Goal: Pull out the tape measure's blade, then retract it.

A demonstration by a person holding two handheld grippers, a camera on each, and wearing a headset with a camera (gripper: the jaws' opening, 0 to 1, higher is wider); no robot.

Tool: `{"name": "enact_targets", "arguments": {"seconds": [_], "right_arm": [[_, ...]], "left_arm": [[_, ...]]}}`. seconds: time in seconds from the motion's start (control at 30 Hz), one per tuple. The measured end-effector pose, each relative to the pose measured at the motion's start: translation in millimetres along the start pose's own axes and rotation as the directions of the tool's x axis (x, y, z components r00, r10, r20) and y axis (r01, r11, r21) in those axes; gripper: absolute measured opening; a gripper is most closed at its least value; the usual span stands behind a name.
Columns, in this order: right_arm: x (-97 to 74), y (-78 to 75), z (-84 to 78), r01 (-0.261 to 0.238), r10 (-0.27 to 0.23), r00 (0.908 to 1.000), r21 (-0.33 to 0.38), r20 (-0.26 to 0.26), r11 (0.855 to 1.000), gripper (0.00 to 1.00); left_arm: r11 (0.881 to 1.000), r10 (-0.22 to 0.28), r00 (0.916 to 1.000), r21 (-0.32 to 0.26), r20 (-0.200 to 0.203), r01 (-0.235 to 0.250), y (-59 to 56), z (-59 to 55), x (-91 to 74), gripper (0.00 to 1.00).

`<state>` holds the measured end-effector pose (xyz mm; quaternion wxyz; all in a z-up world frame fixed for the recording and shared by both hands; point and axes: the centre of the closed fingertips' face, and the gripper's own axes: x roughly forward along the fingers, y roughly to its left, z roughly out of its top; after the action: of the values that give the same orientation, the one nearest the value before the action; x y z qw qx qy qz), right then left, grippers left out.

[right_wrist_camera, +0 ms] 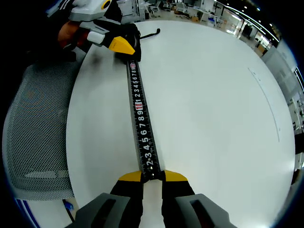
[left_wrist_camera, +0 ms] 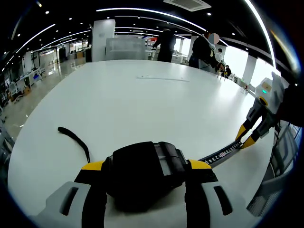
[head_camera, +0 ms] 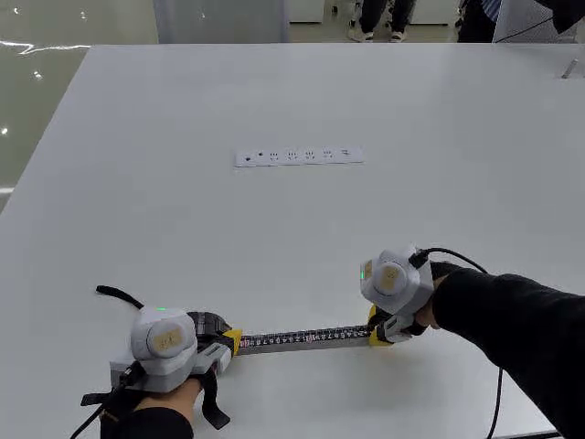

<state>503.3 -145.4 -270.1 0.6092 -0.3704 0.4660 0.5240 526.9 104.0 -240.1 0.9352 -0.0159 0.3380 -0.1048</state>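
Clamping the tape measure's case [left_wrist_camera: 142, 173] between the jaws of the left gripper [head_camera: 219, 346], close to the near edge of the bench [head_camera: 183, 210] and toward its left corner. Pinching the tip of the blade [right_wrist_camera: 141, 123] with the right gripper [right_wrist_camera: 152, 176], yellow tips pressed together on it, further right along that same near edge. Running straight from case to right gripper, low over or flat on the bench top, printed scale face up and legible in the right gripper view. Trailing from the case toward the left edge, a black wrist strap [left_wrist_camera: 76, 140], loose on the surface. Lying well apart near the middle of the bench, a white power strip [head_camera: 299, 156], clear of the work.

Judging from this: first half under way or perhaps complete, with a good stretch of blade already out of the case. Cannot tell whether a longer pull is meant. Left to do: the whole retraction, feeding the blade back into the case. Worth guiding the tip back with the right gripper rather than letting go, to avoid a whipping snap against the case mouth.
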Motion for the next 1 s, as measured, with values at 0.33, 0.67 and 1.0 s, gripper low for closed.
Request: {"name": "enact_targets", "arguments": {"seconds": [0.33, 0.67, 1.0], "right_arm": [[1.7, 0.3, 2.5, -0.004, 0.004, 1.0, -0.001, -0.003, 1.0, 0.1], [3.2, -0.3, 5.8, -0.004, 0.004, 1.0, 0.008, -0.004, 1.0, 0.1], [3.7, 0.9, 9.7, -0.007, 0.007, 1.0, 0.012, 0.001, 1.0, 0.1]], "left_arm": [[1.0, -0.002, 1.0, -0.001, -0.005, 0.001, 0.4, -0.4, 0.4, 0.63], [1.0, -0.004, 1.0, -0.002, -0.009, 0.004, 0.4, -0.3, 1.0, 0.63], [1.0, -0.007, 0.9999, -0.004, -0.009, 0.007, 0.3, -0.2, 0.8, 0.63]]}}
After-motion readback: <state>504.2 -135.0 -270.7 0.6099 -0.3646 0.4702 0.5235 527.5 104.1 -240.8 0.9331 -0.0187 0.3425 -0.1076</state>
